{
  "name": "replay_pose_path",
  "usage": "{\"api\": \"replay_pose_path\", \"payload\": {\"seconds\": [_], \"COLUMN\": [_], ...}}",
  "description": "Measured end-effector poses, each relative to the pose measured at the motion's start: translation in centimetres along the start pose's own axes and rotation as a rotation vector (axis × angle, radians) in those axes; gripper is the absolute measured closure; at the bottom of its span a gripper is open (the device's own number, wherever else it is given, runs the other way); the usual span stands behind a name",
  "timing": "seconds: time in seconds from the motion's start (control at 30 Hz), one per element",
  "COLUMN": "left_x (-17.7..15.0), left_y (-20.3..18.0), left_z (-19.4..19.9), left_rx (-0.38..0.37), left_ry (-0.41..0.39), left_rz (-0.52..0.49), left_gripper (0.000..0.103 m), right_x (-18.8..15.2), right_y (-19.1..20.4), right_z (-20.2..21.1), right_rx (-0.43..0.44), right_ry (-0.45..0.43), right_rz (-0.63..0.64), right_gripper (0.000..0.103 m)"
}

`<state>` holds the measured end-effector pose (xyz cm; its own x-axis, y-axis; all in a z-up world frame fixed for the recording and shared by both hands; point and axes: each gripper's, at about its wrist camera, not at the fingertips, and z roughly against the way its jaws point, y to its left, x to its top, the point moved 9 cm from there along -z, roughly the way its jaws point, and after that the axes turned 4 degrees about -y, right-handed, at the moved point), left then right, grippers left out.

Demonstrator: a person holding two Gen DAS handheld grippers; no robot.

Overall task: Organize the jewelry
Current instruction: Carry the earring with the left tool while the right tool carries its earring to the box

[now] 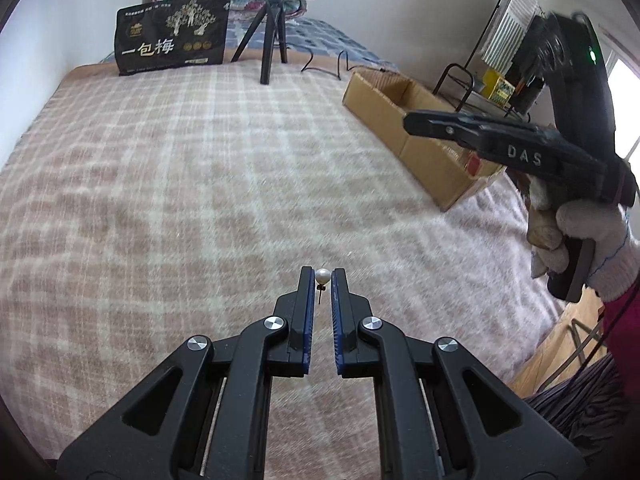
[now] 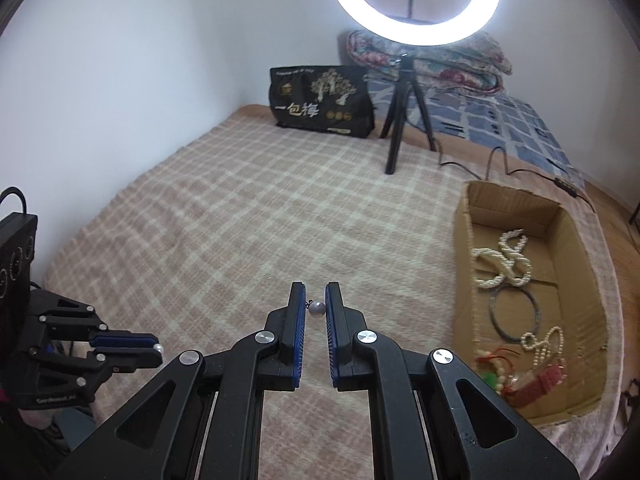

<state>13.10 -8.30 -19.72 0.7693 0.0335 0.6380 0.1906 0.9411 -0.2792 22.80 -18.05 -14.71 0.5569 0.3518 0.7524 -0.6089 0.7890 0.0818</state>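
Note:
My left gripper is shut on a white pearl stud earring, its pin hanging below the pearl, above the checked blanket. My right gripper is shut on a grey pearl earring, held between the blue pads. In the right wrist view the left gripper shows at the lower left with its pearl at the tips. In the left wrist view the right gripper hangs high at the right, in a gloved hand. The cardboard box holds pearl necklaces, a dark ring bangle and red pieces.
A pink-and-white checked blanket covers the bed. A ring light on a black tripod and a black printed bag stand at the far end. A cable trails behind the box. Folded quilts lie against the wall.

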Motion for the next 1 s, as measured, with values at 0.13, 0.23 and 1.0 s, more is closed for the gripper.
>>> {"api": "replay_pose_path", "payload": {"seconds": [0.13,0.23,1.0], "left_x": [2.0,3.7,14.4], "left_y": [-1.0,-1.9,-8.7], "left_z": [-0.1,-0.3,-8.2], "left_rx": [-0.014,-0.024,-0.071], "left_ry": [-0.029,-0.05,-0.074], "left_rz": [0.007,0.004,-0.103], "left_gripper": [0.097,0.097,0.097], "right_x": [0.0,-0.4,-3.5], "right_y": [-2.2,-3.9,-14.1], "right_z": [1.5,2.5,5.9], "right_rx": [-0.032,-0.062,-0.205], "right_ry": [-0.024,-0.031,-0.008], "right_rz": [-0.033,-0.052,-0.194], "right_gripper": [0.095,0.095,0.095]}}
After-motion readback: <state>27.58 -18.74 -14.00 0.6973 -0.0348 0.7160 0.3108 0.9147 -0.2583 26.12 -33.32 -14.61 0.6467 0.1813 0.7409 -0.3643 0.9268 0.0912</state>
